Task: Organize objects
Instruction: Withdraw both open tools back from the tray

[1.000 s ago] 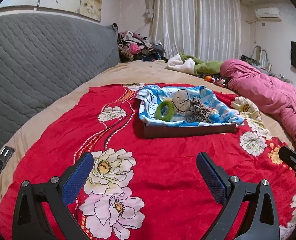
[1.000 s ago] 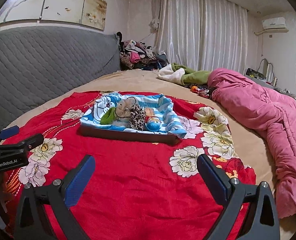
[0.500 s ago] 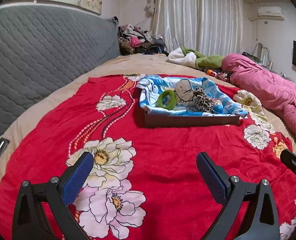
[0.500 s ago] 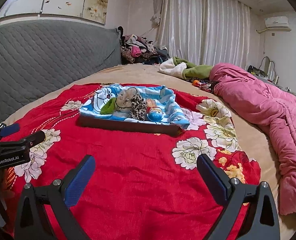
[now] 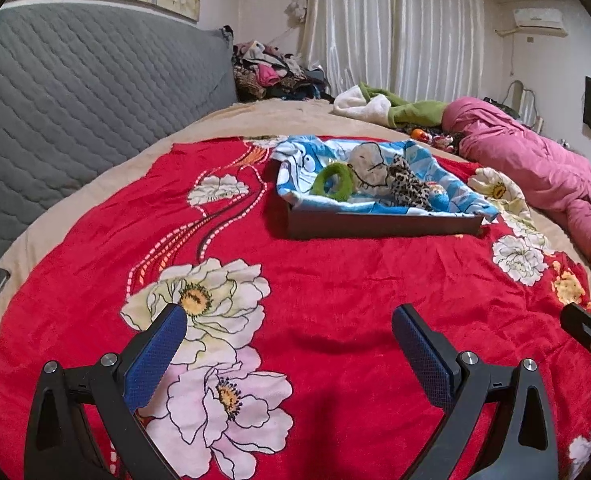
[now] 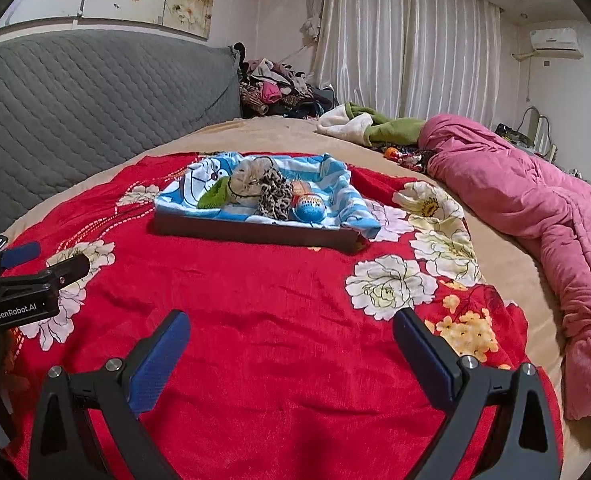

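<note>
Red plush blanket with large white and pink flowers (image 5: 335, 280) is covering the near part of the bed, and both grippers are hovering above it with nothing between their blue pads. In the left wrist view the left gripper (image 5: 289, 338) is standing with its fingers wide apart, pointing toward a shallow dark rectangular tray (image 5: 379, 225) that is sitting on the blanket well ahead of it. A blue and white cartoon-print cloth (image 5: 299, 168) is lining that tray, and on it are lying a green fuzzy ring (image 5: 332, 181), a pale beige bundle (image 5: 369, 160) and a leopard-print fabric piece (image 5: 405, 188). This view is showing the ring nearly face-on with its hole open, while the right wrist view is catching it only as a green wedge at the bundle's left. The right wrist view, in turn, is showing plainly a blue and red egg-shaped toy (image 6: 309, 207) at the tray's right end, just beside the leopard-print piece; in the left view it is mostly hidden behind that fabric. The right gripper (image 6: 291, 338) is likewise standing spread wide, apart from the tray. A pink quilted duvet (image 6: 535, 208) is lying bunched along the bed's right side, and a grey quilted headboard (image 6: 95, 92) is rising at the left.
</note>
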The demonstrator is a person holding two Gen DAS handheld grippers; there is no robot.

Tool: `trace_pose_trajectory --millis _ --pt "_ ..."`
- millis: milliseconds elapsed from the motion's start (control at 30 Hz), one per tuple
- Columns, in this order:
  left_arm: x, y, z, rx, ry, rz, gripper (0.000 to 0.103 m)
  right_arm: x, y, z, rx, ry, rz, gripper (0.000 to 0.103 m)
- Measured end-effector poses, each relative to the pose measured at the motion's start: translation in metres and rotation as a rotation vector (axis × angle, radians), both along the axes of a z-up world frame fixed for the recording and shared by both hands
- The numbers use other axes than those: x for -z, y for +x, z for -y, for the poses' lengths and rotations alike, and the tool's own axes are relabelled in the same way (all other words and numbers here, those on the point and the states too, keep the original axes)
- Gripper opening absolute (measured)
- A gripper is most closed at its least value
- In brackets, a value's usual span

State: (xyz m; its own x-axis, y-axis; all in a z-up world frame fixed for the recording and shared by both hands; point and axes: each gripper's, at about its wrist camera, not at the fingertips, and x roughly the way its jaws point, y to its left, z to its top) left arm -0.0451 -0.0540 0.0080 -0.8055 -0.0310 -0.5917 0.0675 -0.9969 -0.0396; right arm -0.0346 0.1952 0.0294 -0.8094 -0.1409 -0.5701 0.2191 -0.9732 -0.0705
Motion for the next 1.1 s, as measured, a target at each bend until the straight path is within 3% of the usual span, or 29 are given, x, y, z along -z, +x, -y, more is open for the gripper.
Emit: trace_pose_trajectory --millis 1100 --pt "0.019 -0.003 0.000 0.011 -0.016 0.028 0.102 0.026 -0.005 -0.005 0.017 -0.001 0.043 0.102"
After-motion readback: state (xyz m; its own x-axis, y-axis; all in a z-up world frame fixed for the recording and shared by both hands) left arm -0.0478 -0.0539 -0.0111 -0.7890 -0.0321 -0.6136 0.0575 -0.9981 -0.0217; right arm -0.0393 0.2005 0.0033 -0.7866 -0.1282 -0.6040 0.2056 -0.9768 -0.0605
